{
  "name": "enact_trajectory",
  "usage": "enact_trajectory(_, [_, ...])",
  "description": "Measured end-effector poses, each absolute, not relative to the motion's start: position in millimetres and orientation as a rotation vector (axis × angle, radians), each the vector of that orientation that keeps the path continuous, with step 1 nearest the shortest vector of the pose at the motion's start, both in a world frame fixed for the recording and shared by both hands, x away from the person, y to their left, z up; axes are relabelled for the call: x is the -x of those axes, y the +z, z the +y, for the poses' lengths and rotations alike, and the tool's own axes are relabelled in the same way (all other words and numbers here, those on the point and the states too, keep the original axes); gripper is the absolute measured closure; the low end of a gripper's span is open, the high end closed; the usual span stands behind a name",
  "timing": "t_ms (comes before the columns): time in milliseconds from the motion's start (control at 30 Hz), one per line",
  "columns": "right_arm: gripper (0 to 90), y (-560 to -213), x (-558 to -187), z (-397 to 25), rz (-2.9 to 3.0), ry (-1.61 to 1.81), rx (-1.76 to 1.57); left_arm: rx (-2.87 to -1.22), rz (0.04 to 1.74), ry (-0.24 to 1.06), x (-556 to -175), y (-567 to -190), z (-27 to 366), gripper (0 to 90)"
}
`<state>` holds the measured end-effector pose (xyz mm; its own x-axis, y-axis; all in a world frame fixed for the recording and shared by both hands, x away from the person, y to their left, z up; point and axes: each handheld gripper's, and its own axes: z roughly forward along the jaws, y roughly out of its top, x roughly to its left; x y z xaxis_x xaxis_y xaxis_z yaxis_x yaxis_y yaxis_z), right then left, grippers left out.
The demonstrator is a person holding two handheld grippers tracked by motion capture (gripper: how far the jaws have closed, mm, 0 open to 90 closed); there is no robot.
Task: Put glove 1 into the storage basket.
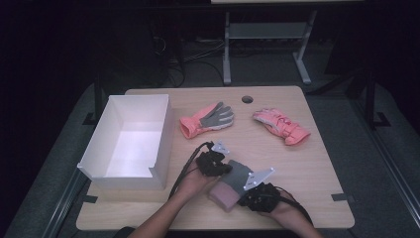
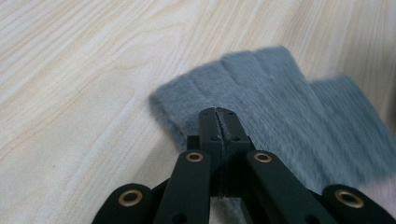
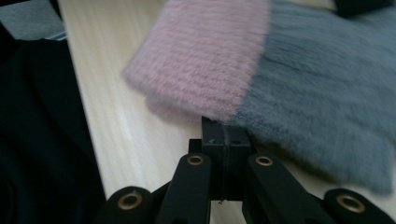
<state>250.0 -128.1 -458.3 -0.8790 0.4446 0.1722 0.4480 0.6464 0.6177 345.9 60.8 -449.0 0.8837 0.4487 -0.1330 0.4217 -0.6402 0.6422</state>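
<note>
— What's laid out, biggest first?

— The wooden table [image 1: 307, 168], then a white box [image 1: 130, 141] at its left. Beyond the middle lie two pink gloves, one [image 1: 205, 119] palm up showing grey, the other [image 1: 282, 126] to its right, well apart.

— And where the hands are?

— A grey and pink fuzzy glove [image 1: 232, 183] lies flat near the front edge. The left gripper [image 2: 218, 116] has its jaws pressed together on the grey finger end; the right gripper [image 3: 225, 132] is clamped at the edge where pink cuff meets grey.
</note>
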Motion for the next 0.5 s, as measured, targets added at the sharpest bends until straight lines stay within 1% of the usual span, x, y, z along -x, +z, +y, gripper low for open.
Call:
enact_trajectory(167, [90.0,-459,-249,-111,-2.853,-1.072,0.72,-2.34,0.623,0.049,-345,-449,60,89.7])
enact_trajectory(333, [89.8,-457,-248,-116,-2.844,-1.083,0.739,-2.339,0.622,0.044,-346,-445,65,89.5])
enact_trajectory(367, [87.2,-456,-248,-120,-2.841,-1.095,0.753,-2.334,0.63,0.041,-345,-443,67,88.6])
enact_trajectory(400, [82.7,-455,-248,-124,-2.842,-1.099,0.76,-2.313,0.647,0.034,-344,-441,68,86.5])
enact_trajectory(467, [78.4,-452,-246,-133,-2.838,-1.11,0.791,-2.289,0.666,0.02,-340,-438,71,80.9])
enact_trajectory(500, [71.9,-450,-244,-143,-2.835,-1.128,0.844,-2.287,0.671,0.033,-336,-433,75,73.2])
